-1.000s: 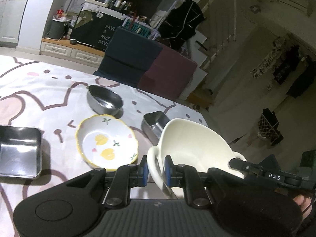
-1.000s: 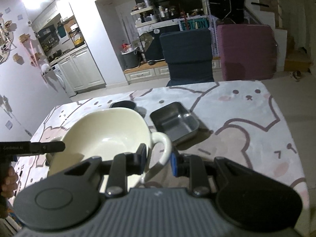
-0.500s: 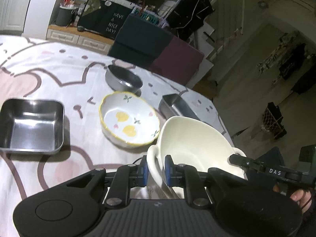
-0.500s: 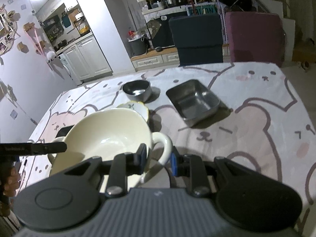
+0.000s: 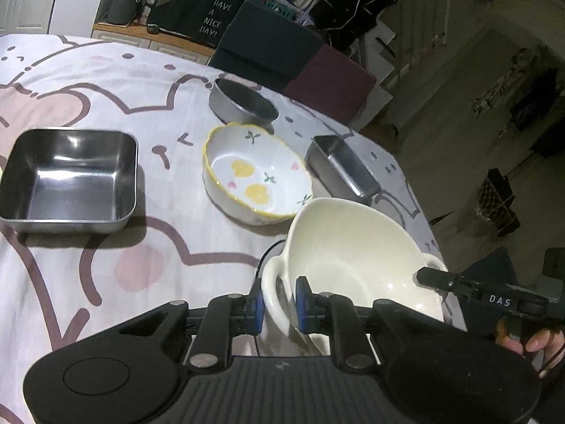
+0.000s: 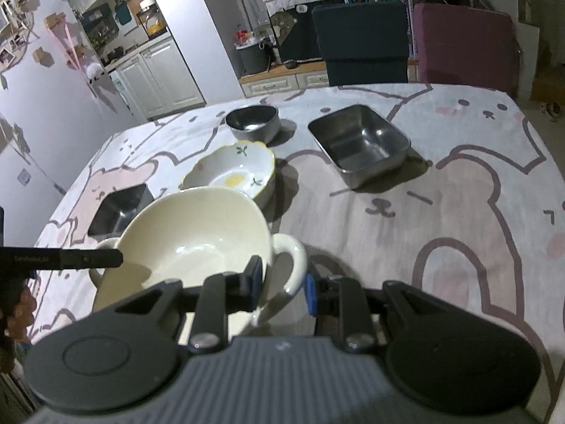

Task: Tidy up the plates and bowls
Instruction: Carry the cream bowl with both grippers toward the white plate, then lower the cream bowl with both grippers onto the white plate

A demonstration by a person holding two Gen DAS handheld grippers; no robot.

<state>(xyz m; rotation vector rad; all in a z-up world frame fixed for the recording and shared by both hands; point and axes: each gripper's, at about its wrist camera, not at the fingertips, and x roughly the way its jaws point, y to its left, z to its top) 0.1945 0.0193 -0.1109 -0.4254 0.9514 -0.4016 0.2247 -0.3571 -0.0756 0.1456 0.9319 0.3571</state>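
A cream two-handled bowl [image 5: 356, 258] sits low and right of centre in the left wrist view, and low and left of centre in the right wrist view, tilted, with the tablecloth [image 5: 106, 243] beneath it. The left gripper [image 5: 279, 304] has its blue pads on either side of the bowl's near loop handle, holding it. The right gripper [image 6: 284, 279] clamps the opposite loop handle the same way, one pad inside the loop and one outside. Whether the bowl's base touches the cloth cannot be told.

Just beyond the cream bowl, near the middle of the left wrist view, stands a white scalloped bowl [image 5: 256, 173] with a yellow rim and painted yellow fruit; the two rims look close, but contact cannot be told. Behind it, toward the upper middle, sits a round steel bowl [image 5: 243, 104]. A square steel tray [image 5: 69, 175] lies at the left of that view, well apart from the others, and a rectangular steel tray [image 6: 360, 141] lies at the upper right of the right wrist view. A person's fingers [image 5: 529, 341] show at the lower right edge of the left wrist view, behind the right gripper's handle
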